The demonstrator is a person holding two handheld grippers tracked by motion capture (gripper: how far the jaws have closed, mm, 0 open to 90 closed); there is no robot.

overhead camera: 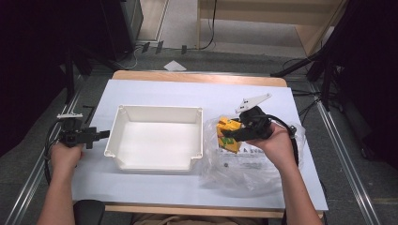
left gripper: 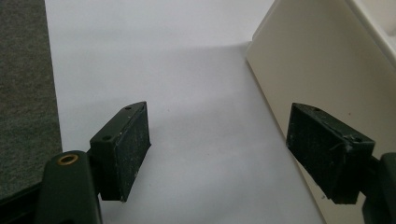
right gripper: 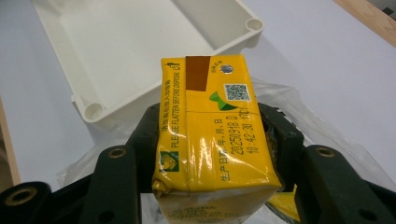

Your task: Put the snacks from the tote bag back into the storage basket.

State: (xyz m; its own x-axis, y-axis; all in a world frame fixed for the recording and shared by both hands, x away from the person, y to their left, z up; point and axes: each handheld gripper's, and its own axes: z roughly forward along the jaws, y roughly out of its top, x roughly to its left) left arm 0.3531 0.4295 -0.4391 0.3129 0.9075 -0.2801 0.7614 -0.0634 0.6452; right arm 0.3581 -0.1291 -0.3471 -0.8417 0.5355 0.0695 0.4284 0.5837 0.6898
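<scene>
Right gripper (overhead camera: 233, 132) jaws clamp a yellow carton (right gripper: 212, 135) by its two sides, above a clear plastic bag (overhead camera: 244, 164) (at the white bin's (overhead camera: 123, 150) 3 o'clock). Left gripper (left gripper: 219, 154) jaws stand wide, nothing between them, over bare white tabletop (left gripper: 187, 93) just beside the bin's outer wall at 9 o'clock.

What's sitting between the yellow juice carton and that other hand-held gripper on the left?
The white tray lies between them in the high view, apart from the carton and the left hand-held gripper.
</scene>
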